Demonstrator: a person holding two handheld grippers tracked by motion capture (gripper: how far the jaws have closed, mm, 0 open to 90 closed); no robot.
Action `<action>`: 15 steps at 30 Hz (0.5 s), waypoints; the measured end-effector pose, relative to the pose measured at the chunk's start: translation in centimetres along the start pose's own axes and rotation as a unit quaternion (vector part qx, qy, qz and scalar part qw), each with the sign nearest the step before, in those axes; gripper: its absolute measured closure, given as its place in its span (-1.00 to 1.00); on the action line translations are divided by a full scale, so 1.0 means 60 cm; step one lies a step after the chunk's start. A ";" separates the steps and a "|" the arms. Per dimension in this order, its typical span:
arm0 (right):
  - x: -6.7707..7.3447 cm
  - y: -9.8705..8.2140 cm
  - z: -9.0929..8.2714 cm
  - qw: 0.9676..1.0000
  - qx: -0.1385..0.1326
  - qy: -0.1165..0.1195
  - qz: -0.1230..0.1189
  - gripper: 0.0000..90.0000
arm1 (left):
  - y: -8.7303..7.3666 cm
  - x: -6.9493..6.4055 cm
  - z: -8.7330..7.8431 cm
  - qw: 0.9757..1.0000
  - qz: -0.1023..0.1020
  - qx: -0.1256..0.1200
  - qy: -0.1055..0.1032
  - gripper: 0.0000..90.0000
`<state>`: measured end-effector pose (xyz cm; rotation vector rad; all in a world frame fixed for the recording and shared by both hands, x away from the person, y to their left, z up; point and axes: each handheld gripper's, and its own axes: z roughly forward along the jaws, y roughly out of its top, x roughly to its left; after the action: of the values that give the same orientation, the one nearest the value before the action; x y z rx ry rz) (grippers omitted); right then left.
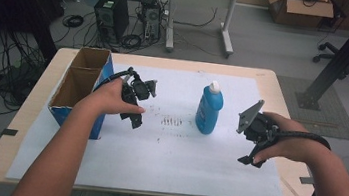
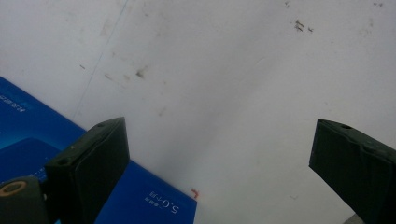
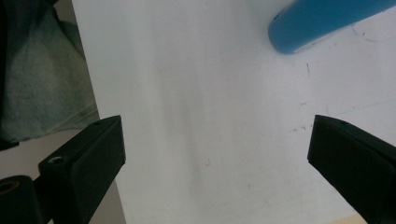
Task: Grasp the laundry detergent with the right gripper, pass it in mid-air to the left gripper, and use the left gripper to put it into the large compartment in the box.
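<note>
A blue bottle with a white cap stands upright on the white sheet near the table's middle. My left gripper hovers left of it, beside the open blue cardboard box. Its jaws stand wide apart over bare sheet in the left gripper view, with the box's blue side at lower left. My right gripper is to the right of the bottle and nearer the front. It is open with nothing between its jaws, and the bottle's base lies beyond them at upper right.
The box has two empty compartments and stands at the sheet's left edge. Small dark marks dot the sheet between the grippers. The person's trouser leg shows past the table edge. Computers, cables and a desk stand on the floor behind the table.
</note>
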<state>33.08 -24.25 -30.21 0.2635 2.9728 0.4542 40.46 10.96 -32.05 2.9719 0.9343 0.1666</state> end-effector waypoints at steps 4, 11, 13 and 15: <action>0.002 -0.009 0.013 0.999 -0.029 -0.010 0.016 -0.90 | -0.001 -0.001 -0.001 1.000 0.001 -0.002 0.000 -0.88; 0.002 -0.017 0.059 0.994 -0.092 -0.043 0.049 -0.91 | -0.006 -0.001 -0.004 1.000 0.002 -0.004 0.001 -0.88; 0.002 -0.017 0.073 0.991 -0.107 -0.054 0.059 -0.92 | -0.008 0.000 -0.006 1.000 0.001 -0.004 0.002 -0.88; 0.001 -0.017 0.092 0.989 -0.116 -0.060 0.072 -0.91 | -0.009 0.000 -0.007 1.000 0.001 -0.004 0.002 -0.88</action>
<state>33.67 -23.63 -35.74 0.4654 2.7618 0.7647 40.08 11.41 -31.67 2.9655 0.9300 0.1766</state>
